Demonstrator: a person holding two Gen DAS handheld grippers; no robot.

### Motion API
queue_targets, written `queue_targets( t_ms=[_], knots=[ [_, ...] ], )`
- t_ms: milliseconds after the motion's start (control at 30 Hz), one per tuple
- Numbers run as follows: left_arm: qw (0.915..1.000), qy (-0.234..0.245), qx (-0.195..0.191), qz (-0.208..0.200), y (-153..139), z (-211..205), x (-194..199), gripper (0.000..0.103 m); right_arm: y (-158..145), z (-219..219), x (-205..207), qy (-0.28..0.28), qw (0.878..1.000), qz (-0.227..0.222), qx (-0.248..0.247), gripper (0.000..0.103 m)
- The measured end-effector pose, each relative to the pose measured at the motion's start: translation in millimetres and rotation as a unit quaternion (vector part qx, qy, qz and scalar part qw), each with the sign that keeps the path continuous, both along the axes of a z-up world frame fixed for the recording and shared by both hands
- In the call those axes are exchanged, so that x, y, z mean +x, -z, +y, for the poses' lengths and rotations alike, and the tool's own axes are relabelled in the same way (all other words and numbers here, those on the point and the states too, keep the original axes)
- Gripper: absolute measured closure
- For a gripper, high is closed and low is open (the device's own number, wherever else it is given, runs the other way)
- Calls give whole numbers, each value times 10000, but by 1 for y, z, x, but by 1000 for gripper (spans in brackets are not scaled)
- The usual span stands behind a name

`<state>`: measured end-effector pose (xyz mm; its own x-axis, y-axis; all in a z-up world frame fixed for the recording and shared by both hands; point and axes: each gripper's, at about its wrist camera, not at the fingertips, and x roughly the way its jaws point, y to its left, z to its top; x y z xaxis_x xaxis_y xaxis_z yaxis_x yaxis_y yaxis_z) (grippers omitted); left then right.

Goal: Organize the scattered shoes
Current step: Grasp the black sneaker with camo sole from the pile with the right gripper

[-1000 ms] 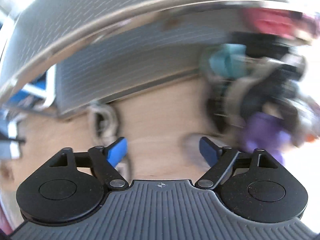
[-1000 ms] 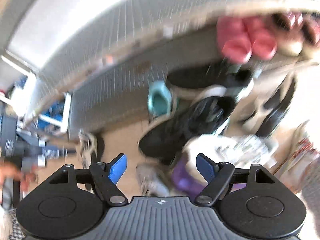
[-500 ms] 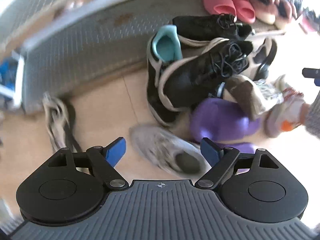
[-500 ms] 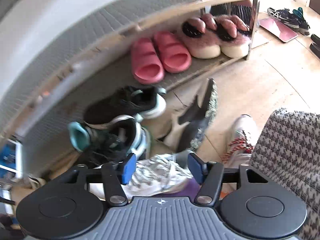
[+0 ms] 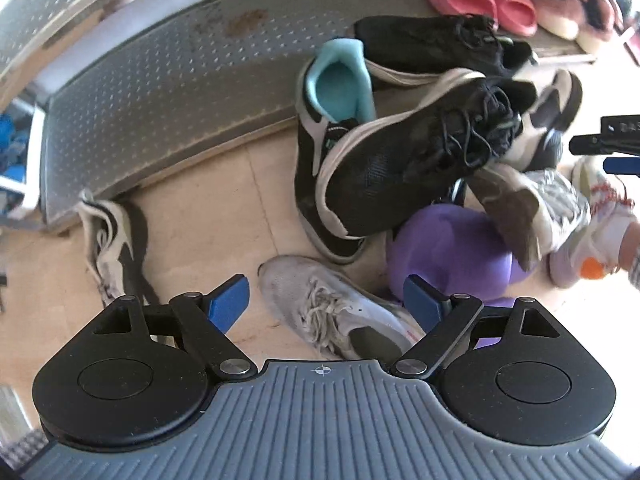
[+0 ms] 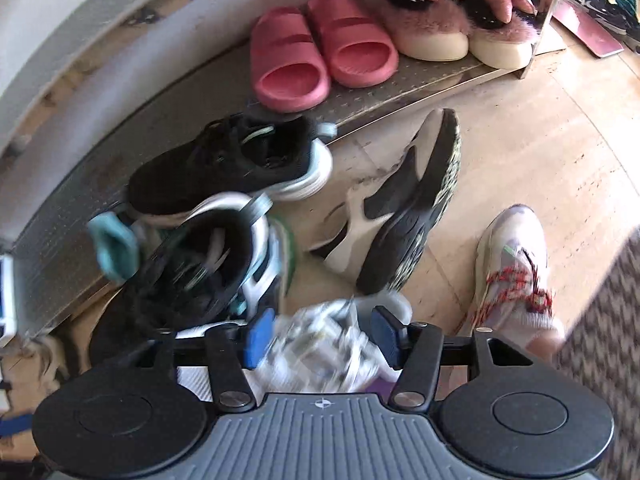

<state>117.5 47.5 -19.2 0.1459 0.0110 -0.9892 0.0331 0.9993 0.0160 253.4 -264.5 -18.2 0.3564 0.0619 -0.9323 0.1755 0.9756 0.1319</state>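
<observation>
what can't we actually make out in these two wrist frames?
- Silver-white sneaker, right wrist view: motion-blurred between the right gripper's open jaws; contact unclear.
- Purple shoe, left wrist view: half covered by the shoes piled on it and the left gripper.
- Grey sneaker, left wrist view: heel hidden behind the gripper body.
- Teal-lined sneaker, right wrist view: blurred, buried under a black sneaker.

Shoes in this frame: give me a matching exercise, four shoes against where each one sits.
Shoes:
1. pink slides
2. grey sneaker
3. purple clog
4. fuzzy pink slippers

Places:
A. on the floor between the left gripper's open fingers
B. rack shelf, at its right end
C. rack shelf, left of the fuzzy pair
D. under the pile of sneakers

Pairs: 1-C, 2-A, 3-D, 4-B
</observation>
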Motion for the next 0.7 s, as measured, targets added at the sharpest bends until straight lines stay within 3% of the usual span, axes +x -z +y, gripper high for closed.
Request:
queue_targets(
  t_ms=[200, 400, 433, 467, 600, 633, 700],
  knots=[
    [10000, -27, -46, 73, 6, 7, 2, 14, 53, -30, 56, 598, 9971, 470, 25, 22],
    [9988, -393, -90, 264, 15, 26, 5, 14, 97, -25, 95, 644, 9961, 561, -221, 16],
    [9986, -440, -93, 285, 16, 29, 7, 14, 103, -23, 101, 641, 9959, 569, -286, 5],
    [9984, -472, -94, 305, 17, 31, 8, 14, 109, -20, 104, 646, 9950, 606, -460, 0],
    [9980, -526, -120, 338, 18, 34, 11, 14, 137, -11, 114, 630, 9890, 948, -946, 5],
    [9980, -529, -139, 323, 17, 34, 12, 14, 146, -13, 114, 612, 9869, 1211, -873, 8],
    [9981, -523, -138, 283, 15, 35, 12, 14, 149, -23, 105, 857, 9870, 1228, -589, 16]
  ],
)
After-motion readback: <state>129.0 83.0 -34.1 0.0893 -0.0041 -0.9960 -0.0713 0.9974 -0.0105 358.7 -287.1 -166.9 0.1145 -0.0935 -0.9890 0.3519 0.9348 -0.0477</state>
